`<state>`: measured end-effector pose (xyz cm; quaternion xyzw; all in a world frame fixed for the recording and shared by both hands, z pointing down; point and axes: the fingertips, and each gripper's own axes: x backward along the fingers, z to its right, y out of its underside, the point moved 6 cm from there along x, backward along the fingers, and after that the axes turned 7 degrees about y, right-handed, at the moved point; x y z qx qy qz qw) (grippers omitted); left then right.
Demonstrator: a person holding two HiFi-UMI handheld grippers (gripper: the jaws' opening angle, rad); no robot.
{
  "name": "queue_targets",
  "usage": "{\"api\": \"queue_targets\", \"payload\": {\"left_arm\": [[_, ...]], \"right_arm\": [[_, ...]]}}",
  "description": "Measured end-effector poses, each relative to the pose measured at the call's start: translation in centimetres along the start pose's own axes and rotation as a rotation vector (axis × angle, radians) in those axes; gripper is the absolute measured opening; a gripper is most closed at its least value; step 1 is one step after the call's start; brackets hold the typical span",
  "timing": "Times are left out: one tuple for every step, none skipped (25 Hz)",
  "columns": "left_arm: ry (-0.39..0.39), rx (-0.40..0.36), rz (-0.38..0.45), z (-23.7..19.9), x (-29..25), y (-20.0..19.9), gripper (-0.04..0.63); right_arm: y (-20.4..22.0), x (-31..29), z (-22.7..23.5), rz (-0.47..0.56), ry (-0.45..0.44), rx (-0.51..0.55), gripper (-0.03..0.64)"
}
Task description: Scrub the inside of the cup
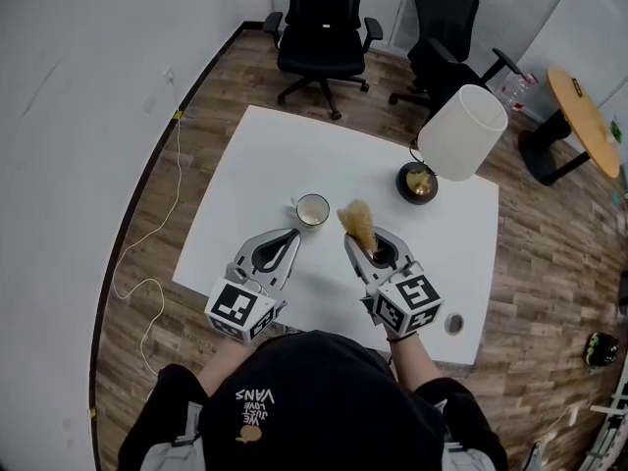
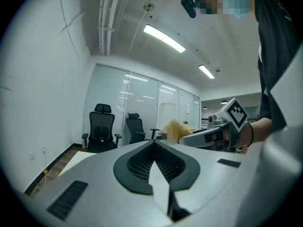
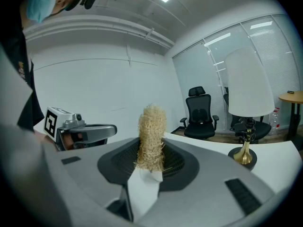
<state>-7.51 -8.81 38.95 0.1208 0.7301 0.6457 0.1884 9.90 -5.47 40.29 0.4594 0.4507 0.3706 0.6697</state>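
Note:
A white cup (image 1: 312, 210) with a dark inside stands upright on the white table (image 1: 255, 155), just beyond both grippers. My left gripper (image 1: 290, 237) is shut with nothing in it, its tip just near-left of the cup. My right gripper (image 1: 350, 241) is shut on a tan fibrous scrubber (image 1: 357, 223), which sticks out past the jaws to the right of the cup. In the right gripper view the scrubber (image 3: 151, 136) stands upright between the jaws. The scrubber (image 2: 176, 129) and right gripper (image 2: 189, 139) also show in the left gripper view; the cup is hidden there.
A lamp with a white shade (image 1: 462, 132) and a dark round base (image 1: 417, 183) stands on the table's far right. Two black office chairs (image 1: 322, 29) are on the wooden floor beyond the table. A round wooden table (image 1: 582, 116) is at the right.

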Motion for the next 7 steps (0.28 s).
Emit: {"api": "queue_targets", "payload": {"left_arm": [[0.001,0.001,-0.002,-0.03,-0.01,0.08,0.011],[0.003,0.002,-0.004,0.01,-0.03,0.14,0.011],[0.005,0.003,-0.004,0.09,-0.06,0.18,0.011],[0.008,0.004,-0.004,0.17,-0.11,0.19,0.011],[0.012,0.004,-0.003,0.23,-0.17,0.2,0.011],[0.015,0.004,-0.002,0.28,-0.23,0.21,0.011],[0.018,0.003,-0.001,0.33,-0.29,0.21,0.011]], "right_arm": [[0.0,0.01,-0.01,0.0,0.002,0.0,0.118],[0.02,0.07,0.0,0.001,0.003,0.0,0.118],[0.07,0.15,0.02,0.001,0.004,0.0,0.118],[0.11,0.21,0.05,0.0,0.005,0.0,0.118],[0.14,0.26,0.09,-0.001,0.005,0.001,0.118],[0.16,0.3,0.12,-0.001,0.006,0.002,0.118],[0.17,0.34,0.15,-0.002,0.006,0.003,0.118]]}}
